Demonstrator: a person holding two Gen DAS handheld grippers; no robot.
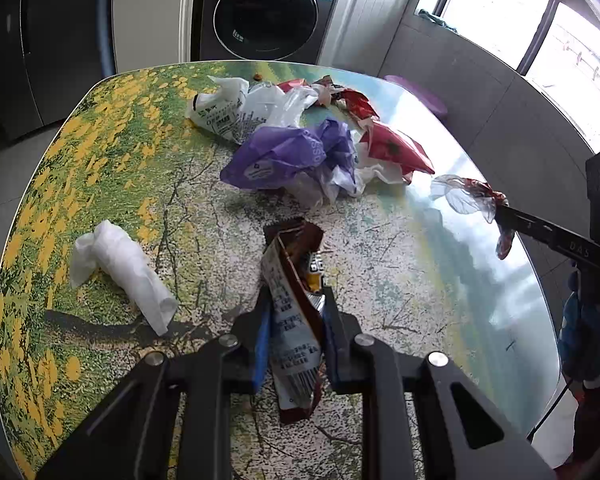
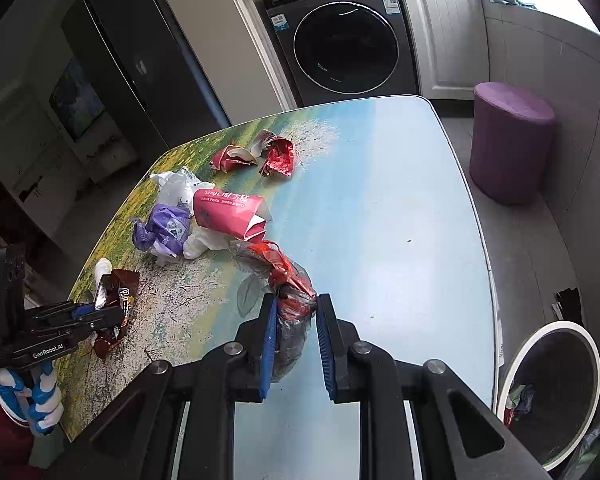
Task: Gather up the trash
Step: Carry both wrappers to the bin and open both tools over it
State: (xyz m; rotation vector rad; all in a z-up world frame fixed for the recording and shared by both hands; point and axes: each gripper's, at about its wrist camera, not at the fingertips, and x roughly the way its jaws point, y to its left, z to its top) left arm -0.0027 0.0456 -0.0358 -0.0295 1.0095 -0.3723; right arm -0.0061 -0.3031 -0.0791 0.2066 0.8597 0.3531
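Note:
My left gripper (image 1: pixel 296 296) is shut on a brown snack wrapper (image 1: pixel 292 264), which stands up between the blue pads above the printed table (image 1: pixel 100 168). The same grip shows at the left of the right wrist view, left gripper (image 2: pixel 100 314) on the brown wrapper (image 2: pixel 118 286). My right gripper (image 2: pixel 297 302) is shut on a twisted red and clear plastic wrapper (image 2: pixel 284 272); its loose end trails onto the table (image 2: pixel 400 220). Also on the table lie a crumpled white tissue (image 1: pixel 120 268), a purple bag (image 1: pixel 292 156), a white bag (image 1: pixel 228 108) and a red carton (image 1: pixel 396 148).
A white-rimmed trash bin (image 2: pixel 552 392) with a dark liner stands on the floor beyond the table's right edge. A purple stool (image 2: pixel 512 140) sits farther back on that side, a washing machine (image 2: pixel 348 40) behind the table. Red foil wrappers (image 2: pixel 278 156) lie near the far edge.

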